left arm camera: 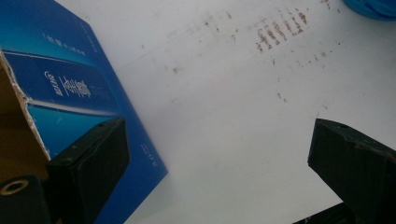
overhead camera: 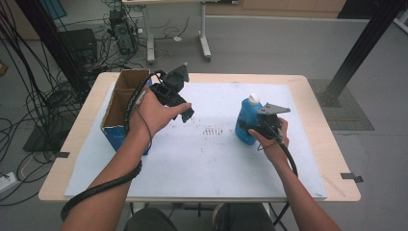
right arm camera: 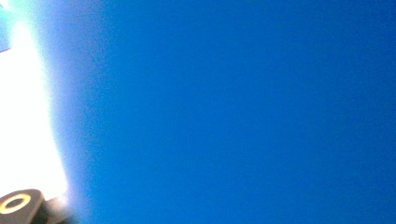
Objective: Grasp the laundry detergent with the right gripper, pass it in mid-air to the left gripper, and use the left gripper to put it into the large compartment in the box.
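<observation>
Blue bottle (overhead camera: 247,120) stands upright on the counter (overhead camera: 317,144), clamped by the right tool (overhead camera: 254,126). Left tool (overhead camera: 185,113), at 9 o'clock of it beside the box (overhead camera: 118,108), is wide open and empty.

1. Sheet (overhead camera: 192,159) lies flat on tabletop (overhead camera: 332,159), covering most of it.
2. Open box (overhead camera: 126,103) stands at the sheet's left far corner.
3. Bottle (overhead camera: 247,120) stands upright on the sheet, right of centre, well apart from the box.
4. Left tongs (overhead camera: 185,113) hang just right of the box, above the sheet.
5. Right tongs (overhead camera: 250,129) sit against the bottle's near right side.
</observation>
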Tool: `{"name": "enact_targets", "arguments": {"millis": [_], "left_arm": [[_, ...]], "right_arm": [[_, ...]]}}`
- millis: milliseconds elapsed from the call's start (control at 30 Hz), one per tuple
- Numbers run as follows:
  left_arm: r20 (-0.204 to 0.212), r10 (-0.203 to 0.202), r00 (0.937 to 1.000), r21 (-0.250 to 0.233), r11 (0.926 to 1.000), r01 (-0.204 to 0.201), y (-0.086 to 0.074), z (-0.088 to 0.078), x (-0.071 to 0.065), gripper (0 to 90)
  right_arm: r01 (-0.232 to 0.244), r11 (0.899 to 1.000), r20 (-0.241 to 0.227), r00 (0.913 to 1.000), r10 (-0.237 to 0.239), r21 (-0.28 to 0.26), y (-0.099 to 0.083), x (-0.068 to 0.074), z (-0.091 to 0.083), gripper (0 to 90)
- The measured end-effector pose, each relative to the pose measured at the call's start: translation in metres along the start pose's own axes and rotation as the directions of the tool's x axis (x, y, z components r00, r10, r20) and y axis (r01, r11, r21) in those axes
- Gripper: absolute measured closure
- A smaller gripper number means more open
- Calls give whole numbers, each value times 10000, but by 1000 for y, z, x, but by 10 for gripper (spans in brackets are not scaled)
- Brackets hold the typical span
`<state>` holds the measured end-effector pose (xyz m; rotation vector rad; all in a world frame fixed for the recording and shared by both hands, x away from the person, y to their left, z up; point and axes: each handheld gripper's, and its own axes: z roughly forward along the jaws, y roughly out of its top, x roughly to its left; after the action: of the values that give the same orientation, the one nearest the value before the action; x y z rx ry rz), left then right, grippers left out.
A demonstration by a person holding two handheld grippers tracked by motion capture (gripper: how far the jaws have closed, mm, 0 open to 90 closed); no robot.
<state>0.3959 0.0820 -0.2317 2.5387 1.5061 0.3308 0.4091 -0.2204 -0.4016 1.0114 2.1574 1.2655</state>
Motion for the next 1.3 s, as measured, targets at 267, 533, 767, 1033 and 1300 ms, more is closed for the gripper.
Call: {"name": "enact_targets", "arguments": {"millis": [267,533,767,1033,1300], "left_arm": [[-46,132,9999,-20,9999,-132,-1,-8,6,60],[-91,414,9991,-88,9991,-415,3,-21,13,59],[-12,1337,9910,-214,9908,-1337,9,-35,16,59],[8,2873,9578,-153,9577,-2872,18,-49,15,59],[107,4026,9153,-382,9149,-4020,28,-63,20,56]], "right_arm": [[231,9993,-223,9995,-224,288,8,-4,1,437],[348,9988,-681,9972,-325,334,29,-10,1,437],[838,9949,-1374,9876,-755,561,57,-15,0,437],[1187,9920,-2423,9645,-1049,428,93,-17,0,437],[1722,9850,-3918,9070,-1543,106,127,-6,7,436]]}}
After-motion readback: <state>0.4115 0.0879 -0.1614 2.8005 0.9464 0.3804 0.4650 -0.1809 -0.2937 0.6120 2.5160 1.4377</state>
